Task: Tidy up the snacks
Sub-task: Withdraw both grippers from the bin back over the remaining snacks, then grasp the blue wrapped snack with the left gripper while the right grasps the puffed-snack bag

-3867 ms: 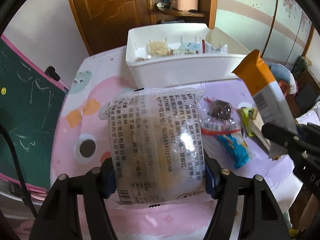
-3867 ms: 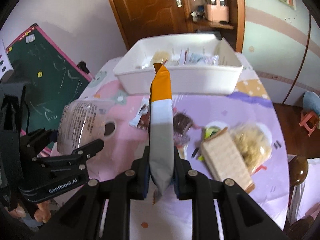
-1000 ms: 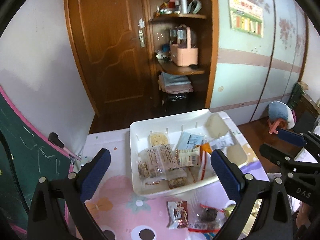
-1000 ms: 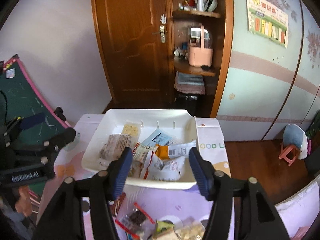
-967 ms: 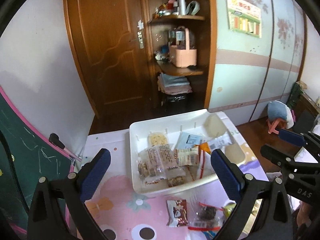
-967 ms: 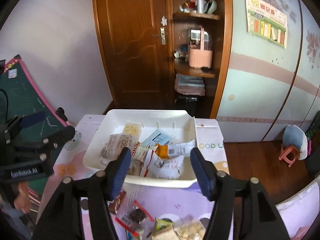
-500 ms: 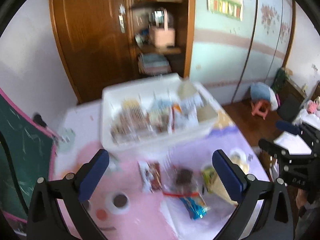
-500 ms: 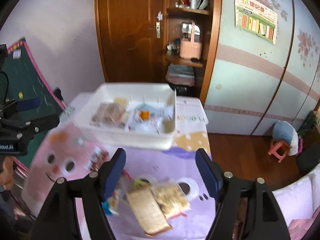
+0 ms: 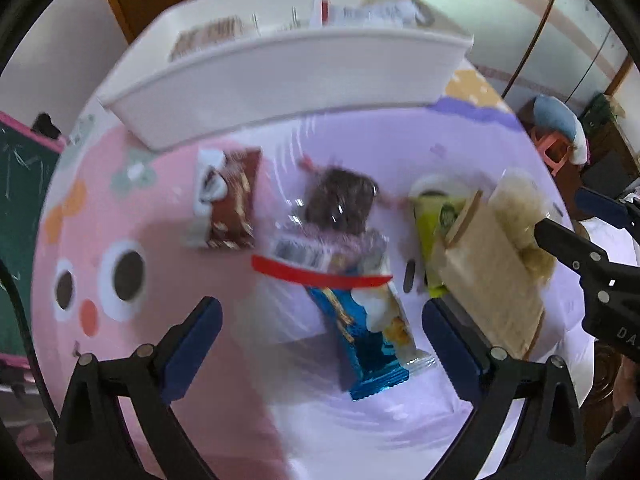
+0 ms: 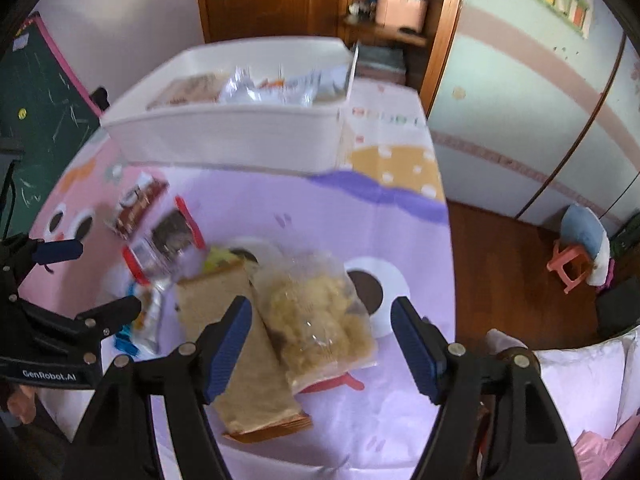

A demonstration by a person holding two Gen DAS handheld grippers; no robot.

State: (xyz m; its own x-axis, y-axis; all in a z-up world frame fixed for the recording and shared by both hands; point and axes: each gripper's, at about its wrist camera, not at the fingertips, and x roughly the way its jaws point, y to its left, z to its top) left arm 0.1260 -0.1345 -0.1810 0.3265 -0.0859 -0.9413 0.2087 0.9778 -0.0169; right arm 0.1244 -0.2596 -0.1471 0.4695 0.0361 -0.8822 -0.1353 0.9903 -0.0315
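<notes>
A white bin (image 9: 288, 76) holding several snack packs stands at the table's far side. Loose in front of it lie a brown packet (image 9: 230, 200), a clear pack with a dark cake (image 9: 336, 208), a blue packet (image 9: 368, 332), a green packet (image 9: 430, 220), a tan cracker pack (image 10: 240, 344) and a clear pack of pale yellow snack (image 10: 316, 312). My left gripper (image 9: 320, 320) hangs open and empty above the blue packet. My right gripper (image 10: 320, 312) is open and empty, its pads straddling the yellow snack pack from above. The picture is motion-blurred.
A green chalkboard (image 10: 36, 92) leans at the table's left. The table's right edge (image 10: 450, 264) drops to a wooden floor with a small pink stool (image 10: 572, 264). White bedding (image 10: 580, 380) lies at the near right. A wooden door (image 10: 264, 0) is behind the bin.
Both grippers, which earlier held a clear bread pack and an orange-white packet, are empty. Over the last second they dropped from above the bin toward the loose snacks and tilted downward.
</notes>
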